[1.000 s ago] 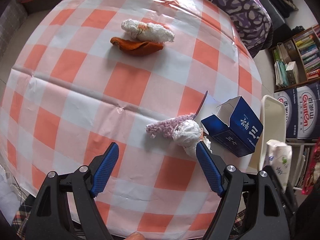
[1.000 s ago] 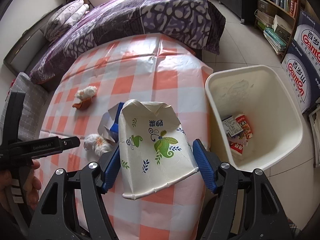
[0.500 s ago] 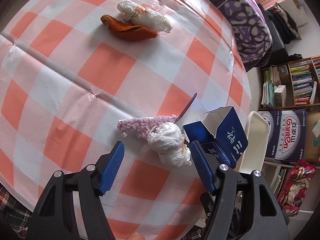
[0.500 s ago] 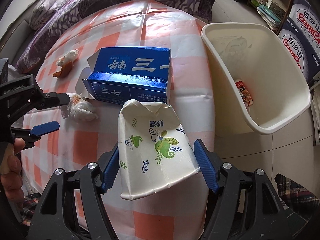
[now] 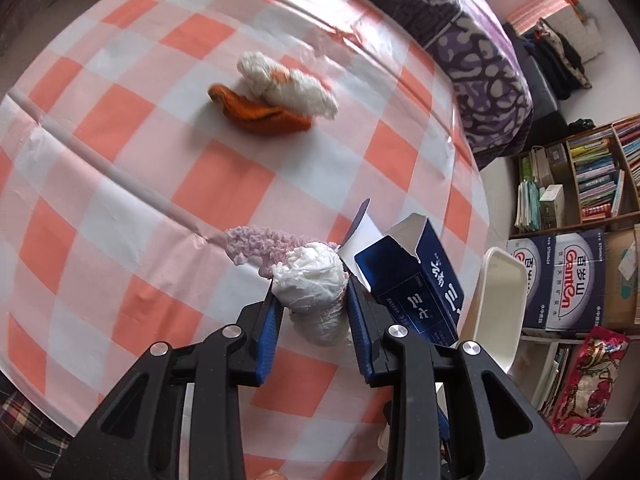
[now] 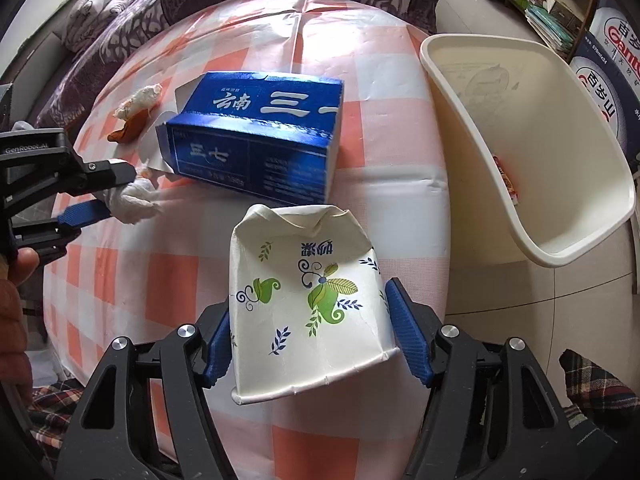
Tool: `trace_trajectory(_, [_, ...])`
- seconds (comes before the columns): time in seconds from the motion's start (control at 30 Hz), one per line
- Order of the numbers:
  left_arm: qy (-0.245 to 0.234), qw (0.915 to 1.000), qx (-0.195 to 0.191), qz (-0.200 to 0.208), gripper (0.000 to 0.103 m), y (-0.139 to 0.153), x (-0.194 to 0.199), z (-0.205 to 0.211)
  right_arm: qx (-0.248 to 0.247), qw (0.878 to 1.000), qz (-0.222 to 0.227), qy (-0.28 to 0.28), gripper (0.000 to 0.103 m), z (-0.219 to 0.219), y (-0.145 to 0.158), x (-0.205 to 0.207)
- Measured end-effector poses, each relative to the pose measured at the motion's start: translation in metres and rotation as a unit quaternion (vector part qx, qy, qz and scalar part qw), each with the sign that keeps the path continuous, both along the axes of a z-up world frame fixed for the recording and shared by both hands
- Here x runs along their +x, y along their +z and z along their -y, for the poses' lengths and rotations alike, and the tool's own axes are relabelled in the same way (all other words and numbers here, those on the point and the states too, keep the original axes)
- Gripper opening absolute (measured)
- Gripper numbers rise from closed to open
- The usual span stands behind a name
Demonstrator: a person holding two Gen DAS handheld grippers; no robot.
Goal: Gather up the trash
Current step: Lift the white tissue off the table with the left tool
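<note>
A crumpled white tissue wad (image 5: 308, 268) lies on the checked tablecloth (image 5: 120, 200) beside a pink fuzzy scrap (image 5: 260, 240). My left gripper (image 5: 311, 294) points down over it, jaws closing, both blue pads pressing the wad's sides. From the right wrist view the left gripper (image 6: 120, 192) shows at the left edge with the wad (image 6: 136, 200) between its fingers. My right gripper (image 6: 308, 300) is shut on a crushed paper cup (image 6: 304, 280) with a leaf print, its jaws closing a little more. An open blue carton (image 6: 256, 136) lies just beyond the cup.
A cream waste bin (image 6: 580, 184) stands off the table's right edge with a wrapper inside. An orange peel (image 5: 264, 116) and a white wad (image 5: 288, 84) lie farther back. Bookshelves and printed boxes (image 5: 576, 280) fill the right. A patterned sofa runs behind the table.
The left jaws came in from wide open around the tissue wad until their pads pressed it. The right gripper sank toward the table with the cup, and the blue carton came into full view.
</note>
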State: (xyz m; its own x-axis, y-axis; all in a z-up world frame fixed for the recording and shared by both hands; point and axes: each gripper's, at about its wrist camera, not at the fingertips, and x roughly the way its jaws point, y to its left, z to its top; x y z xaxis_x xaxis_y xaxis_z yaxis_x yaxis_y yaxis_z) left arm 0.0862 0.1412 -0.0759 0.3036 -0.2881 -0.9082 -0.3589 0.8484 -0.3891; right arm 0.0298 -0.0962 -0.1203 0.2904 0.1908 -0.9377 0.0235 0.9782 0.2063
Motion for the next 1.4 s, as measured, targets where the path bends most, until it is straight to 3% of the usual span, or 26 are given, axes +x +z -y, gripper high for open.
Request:
trace_trajectory(0.23, [0.044, 0.9935, 0.071, 0.078, 0.032, 0.05, -0.005, -0.042, 0.018, 0.999, 0.033, 0.009, 0.064, -0.011, 0.022, -0.003])
trace_trajectory(0.4, [0.036, 0.9893, 0.08, 0.116, 0.032, 0.072, -0.005, -0.054, 0.024, 0.997, 0.077, 0.005, 0.065, -0.015, 0.044, 0.0])
trace_trajectory(0.57, [0.042, 0.9893, 0.048, 0.131, 0.032, 0.082, -0.008, -0.07, 0.027, 0.992, 0.124, 0.0, 0.065, -0.015, 0.067, 0.004])
trace_trajectory(0.67, [0.052, 0.9895, -0.012, 0.134, 0.032, 0.083, -0.01, -0.085, 0.027, 0.989, 0.143, -0.006, 0.065, -0.013, 0.077, 0.007])
trace_trajectory(0.8, [0.074, 0.9843, -0.1, 0.125, 0.032, 0.075, -0.011, -0.106, 0.034, 0.988, 0.147, -0.017, 0.065, -0.007, 0.082, 0.014])
trace_trajectory(0.87, [0.084, 0.9774, -0.152, 0.12, 0.032, 0.068, -0.011, -0.112, 0.037, 0.988, 0.145, -0.022, 0.065, -0.004, 0.083, 0.015])
trace_trajectory(0.9, [0.086, 0.9776, -0.155, 0.113, 0.032, 0.065, -0.011, -0.113, 0.037, 0.989, 0.144, -0.023, 0.065, -0.003, 0.083, 0.016])
trace_trajectory(0.97, [0.074, 0.9894, -0.098, 0.077, 0.032, 0.056, -0.006, -0.105, 0.037, 0.989, 0.141, -0.023, 0.066, -0.004, 0.081, 0.016])
trace_trajectory(1.0, [0.07, 0.9921, -0.089, 0.054, 0.032, 0.045, -0.005, -0.102, 0.036, 0.99, 0.138, -0.021, 0.066, -0.005, 0.08, 0.016])
trace_trajectory(1.1, [0.069, 0.9898, -0.125, -0.006, 0.032, 0.008, -0.005, -0.099, 0.035, 0.99, 0.134, -0.019, 0.066, -0.007, 0.078, 0.016])
trace_trajectory(1.27, [0.044, 0.9878, -0.132, -0.071, 0.032, -0.021, -0.01, -0.088, 0.036, 0.99, 0.132, -0.017, 0.066, -0.01, 0.076, 0.017])
trace_trajectory(1.33, [0.039, 0.9814, -0.172, -0.077, 0.032, -0.024, -0.013, -0.085, 0.039, 0.991, 0.129, -0.017, 0.066, -0.011, 0.076, 0.018])
trace_trajectory(1.4, [0.037, 0.9805, -0.187, -0.048, 0.032, -0.009, -0.013, -0.086, 0.041, 0.991, 0.129, -0.017, 0.066, -0.011, 0.076, 0.018])
